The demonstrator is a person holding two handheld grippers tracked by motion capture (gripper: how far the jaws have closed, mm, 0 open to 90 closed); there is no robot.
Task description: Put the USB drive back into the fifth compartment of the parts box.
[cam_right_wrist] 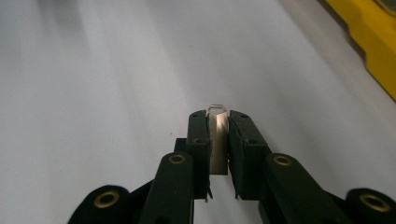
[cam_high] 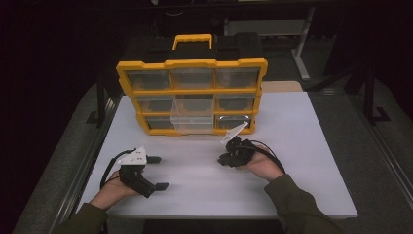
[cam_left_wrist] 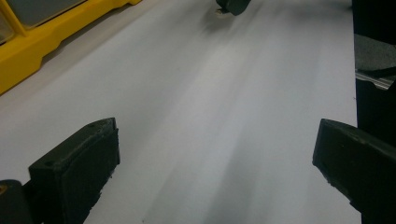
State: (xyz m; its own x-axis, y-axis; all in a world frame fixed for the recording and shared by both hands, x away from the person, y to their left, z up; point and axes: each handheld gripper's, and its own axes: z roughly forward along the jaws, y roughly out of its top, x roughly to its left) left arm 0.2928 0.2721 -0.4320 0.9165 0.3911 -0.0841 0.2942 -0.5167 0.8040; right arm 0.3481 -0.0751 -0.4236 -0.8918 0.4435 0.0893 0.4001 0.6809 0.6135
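My right tongs point(cam_right_wrist: 218, 128) clamped on small metal clip point(cam_right_wrist: 217, 135), low over table point(cam_high: 302, 161) nr yellow drawer box point(cam_high: 192, 92). Left tongs point(cam_high: 159, 172) wide open, empty. Carry step; next prob. drop clip in pulled-out drawer point(cam_high: 192, 122).

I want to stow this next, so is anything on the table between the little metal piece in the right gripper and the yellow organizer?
Nothing visible: the right gripper grips the metal piece, and bare table lies up to the organizer.
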